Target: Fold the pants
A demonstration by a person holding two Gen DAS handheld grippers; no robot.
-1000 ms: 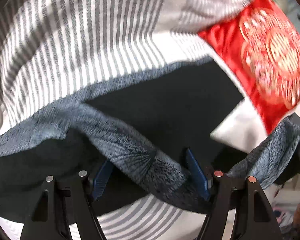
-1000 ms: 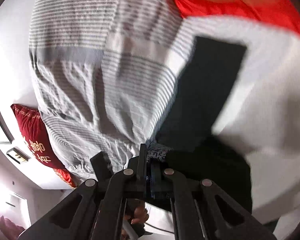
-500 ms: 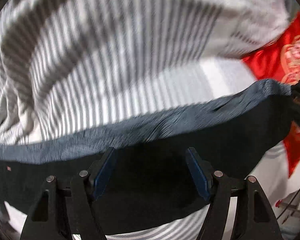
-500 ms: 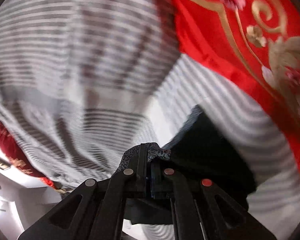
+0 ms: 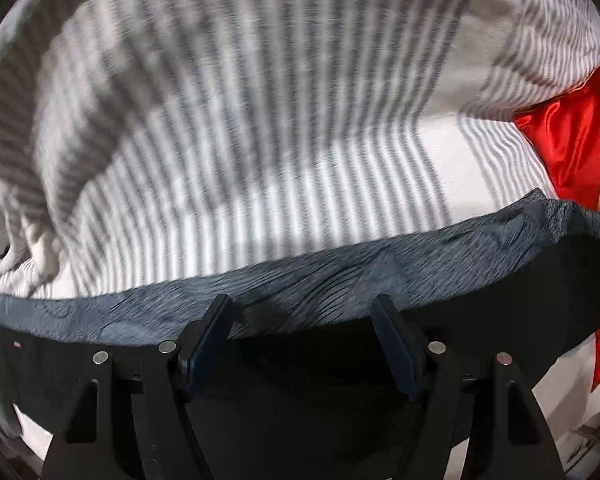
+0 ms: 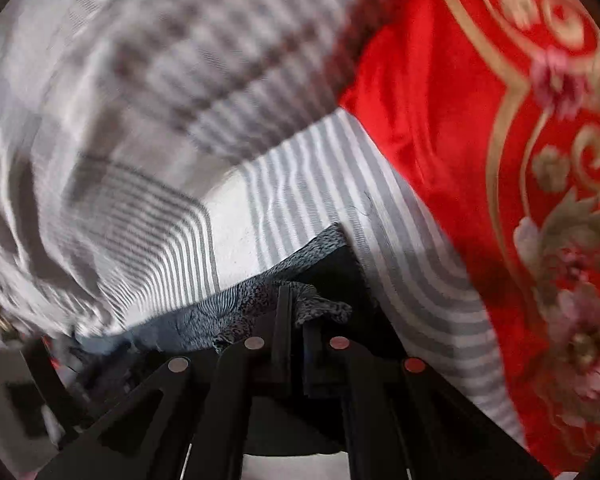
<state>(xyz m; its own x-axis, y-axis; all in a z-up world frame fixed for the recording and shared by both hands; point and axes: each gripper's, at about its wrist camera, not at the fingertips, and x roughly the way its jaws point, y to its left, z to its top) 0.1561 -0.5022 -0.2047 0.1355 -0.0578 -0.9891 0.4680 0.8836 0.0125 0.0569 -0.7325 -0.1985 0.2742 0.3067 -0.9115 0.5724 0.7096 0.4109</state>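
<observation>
The pants (image 5: 300, 384) are black with a mottled grey waistband (image 5: 340, 268). They are stretched out flat across striped bedding (image 5: 260, 140). My left gripper (image 5: 302, 316) points down over the middle of the waistband. Its blue-padded fingers (image 5: 216, 328) stand wide apart and press on nothing. In the right wrist view my right gripper (image 6: 294, 308) is shut on the bunched end of the waistband (image 6: 236, 304), low over the bedding (image 6: 300, 184) and close to the red cushion. The legs of the pants lie out of view below the grippers.
A red satin cushion (image 6: 440, 120) with gold and floral embroidery lies just right of the pants' held end and shows at the right edge of the left wrist view (image 5: 572, 148). A rumpled grey-and-white striped quilt (image 5: 100, 100) rises beyond the waistband.
The waistband, which sagged in a bunch between the left fingers, is now pulled straight and flat. The right gripper has carried its end toward the red cushion and down to the bedding.
</observation>
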